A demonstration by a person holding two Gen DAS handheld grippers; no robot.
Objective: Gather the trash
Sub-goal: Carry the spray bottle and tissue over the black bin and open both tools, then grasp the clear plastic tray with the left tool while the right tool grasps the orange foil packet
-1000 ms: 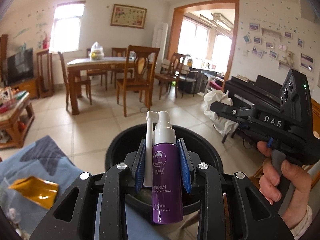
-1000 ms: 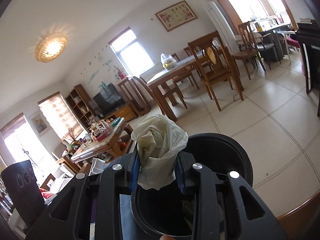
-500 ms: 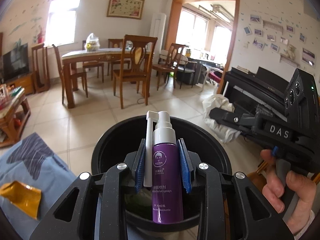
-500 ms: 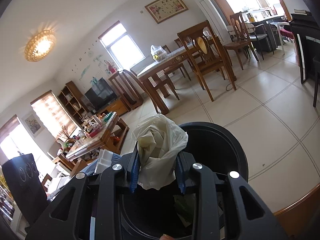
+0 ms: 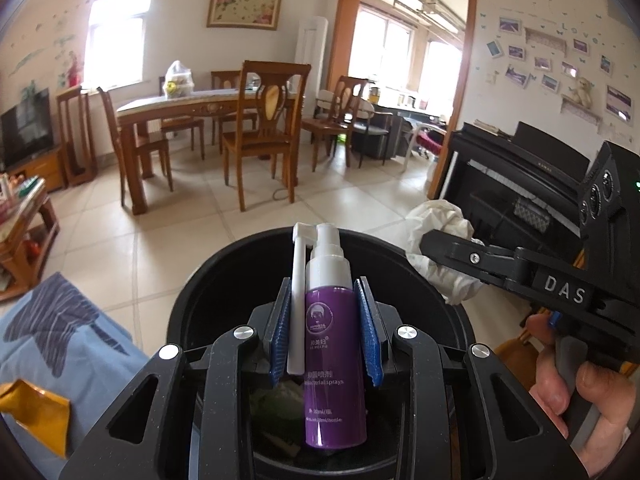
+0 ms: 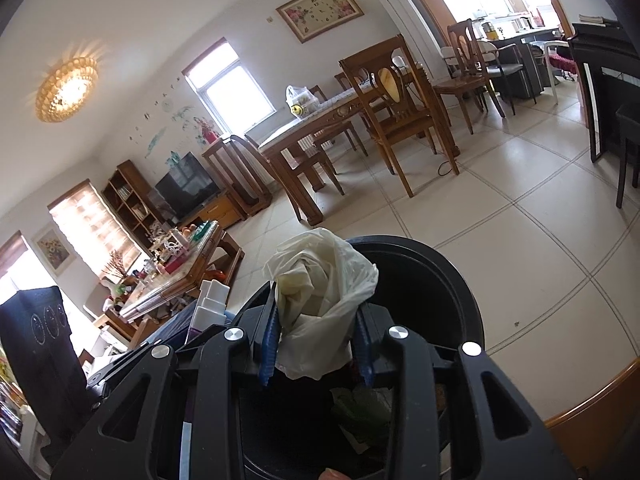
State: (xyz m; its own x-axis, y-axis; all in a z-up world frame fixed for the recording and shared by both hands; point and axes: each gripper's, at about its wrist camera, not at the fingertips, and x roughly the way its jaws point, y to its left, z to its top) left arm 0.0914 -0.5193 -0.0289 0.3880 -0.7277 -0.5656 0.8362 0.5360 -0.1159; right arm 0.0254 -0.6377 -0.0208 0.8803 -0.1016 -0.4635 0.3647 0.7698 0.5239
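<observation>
left wrist view: the left gripper (image 5: 324, 332) clamps a purple spray bottle (image 5: 334, 360) upright over the black bin (image 5: 208, 292). beside it, the right gripper (image 5: 452, 248) pinches a crumpled bag (image 5: 436, 220).

right wrist view: the right gripper (image 6: 316, 344) grips the bag (image 6: 320, 300) above the bin (image 6: 440, 280), trash inside.

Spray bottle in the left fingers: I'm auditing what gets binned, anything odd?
Yes: the purple spray bottle, held over the black bin, looks intact, nozzle attached, unlike the crumpled plastic bag.
</observation>
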